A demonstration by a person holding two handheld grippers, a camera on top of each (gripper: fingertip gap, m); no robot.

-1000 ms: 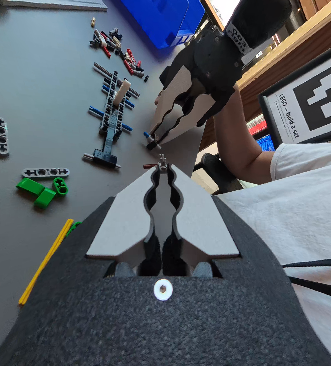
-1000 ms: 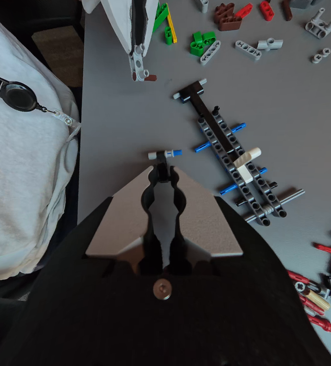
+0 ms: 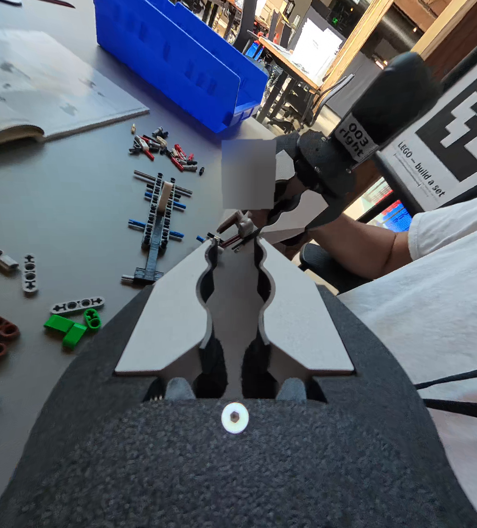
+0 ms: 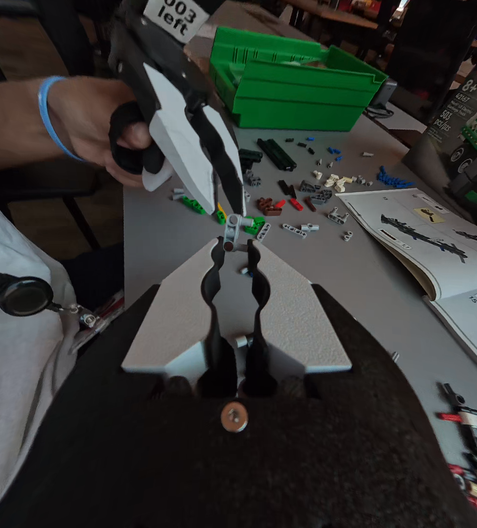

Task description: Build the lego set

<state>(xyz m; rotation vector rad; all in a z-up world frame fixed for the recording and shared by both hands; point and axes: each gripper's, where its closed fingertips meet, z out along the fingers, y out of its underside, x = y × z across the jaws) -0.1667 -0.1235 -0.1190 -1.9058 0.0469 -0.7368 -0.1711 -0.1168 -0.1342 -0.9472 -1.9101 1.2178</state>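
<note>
the left gripper (image 4: 238, 213) is pinching the grey connector (image 4: 233, 230) from above, its long axis hanging down between the right gripper (image 4: 234, 245)'s narrowly parted tips.

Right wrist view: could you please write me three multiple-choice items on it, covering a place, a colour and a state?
1. Where is the small grey lego connector?
A. At the right tool's fingertips.
B. Inside the bin.
C. On the booklet.
2. What colour is the plastic bin beyond the loose lego pieces?
A. Blue.
B. Red.
C. Green.
3. How does the paper instruction booklet lie?
A. Shut.
B. Open.
C. Rolled up.
Answers: 1 A, the two tips flank it; 2 C, its walls are bright green; 3 B, its printed pages show.
</note>
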